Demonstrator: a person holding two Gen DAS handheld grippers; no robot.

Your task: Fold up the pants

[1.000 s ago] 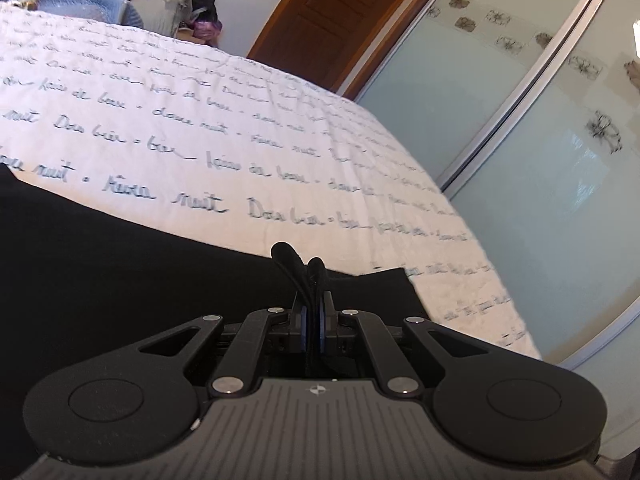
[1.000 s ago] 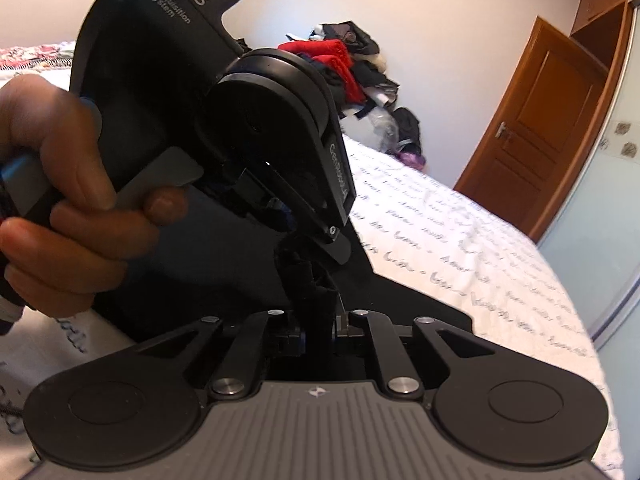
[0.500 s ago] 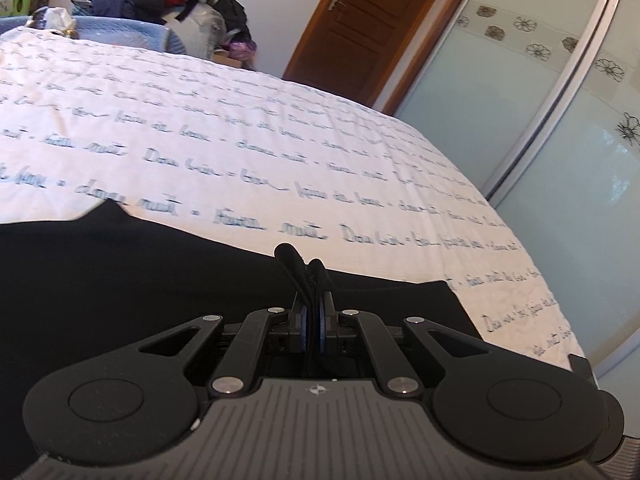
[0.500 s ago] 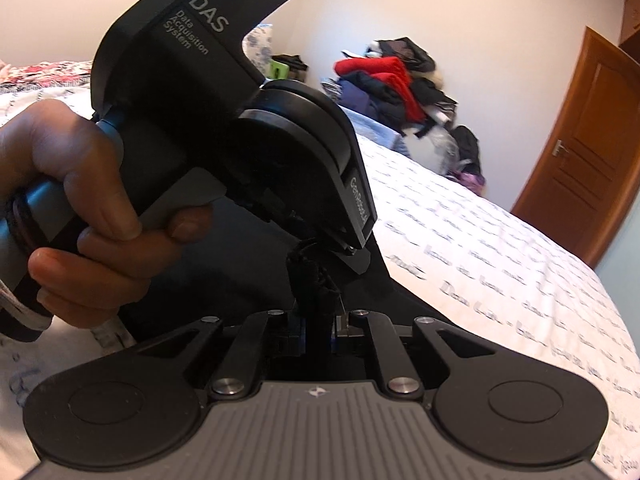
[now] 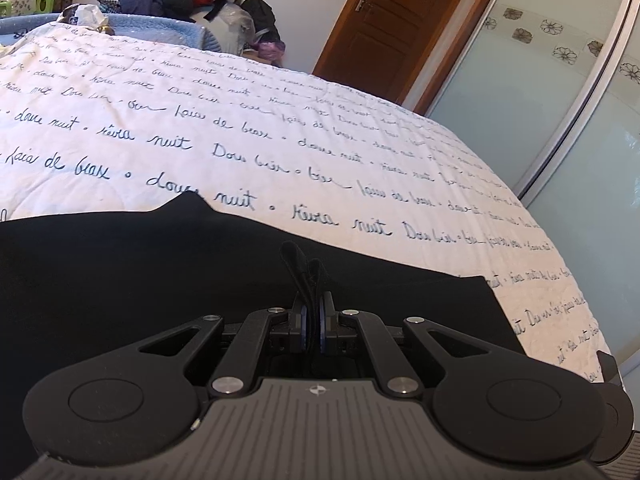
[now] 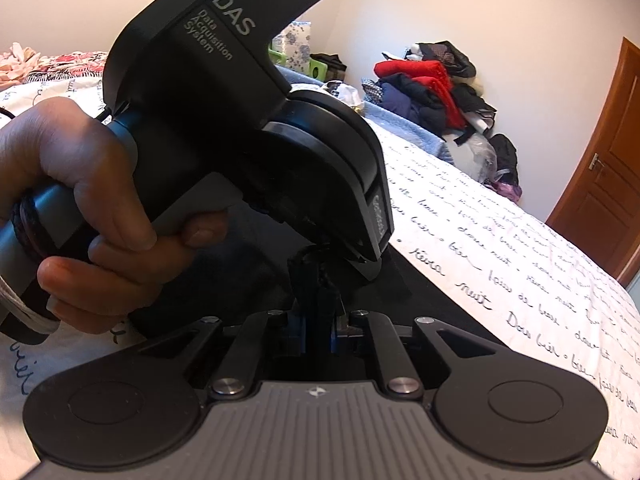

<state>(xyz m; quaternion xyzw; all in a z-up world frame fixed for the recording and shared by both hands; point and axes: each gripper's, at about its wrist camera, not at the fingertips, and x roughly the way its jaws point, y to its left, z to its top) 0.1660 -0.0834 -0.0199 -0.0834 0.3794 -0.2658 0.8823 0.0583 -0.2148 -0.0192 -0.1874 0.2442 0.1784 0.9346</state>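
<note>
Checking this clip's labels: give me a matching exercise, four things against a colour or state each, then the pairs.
Things:
1. pants
2. bedspread
3. door
4. left gripper

Colour or state:
A. brown wood, closed
B. white with blue handwriting
C. shut on a fold of black cloth
D. black, spread on the bed

Pairs: 1-D, 2-B, 3-A, 4-C

The pants (image 5: 120, 280) are plain black. The bedspread (image 5: 280, 128) is white with lines of dark blue handwriting. Both grippers are black; the door (image 5: 384, 12) is reddish-brown wood.
</note>
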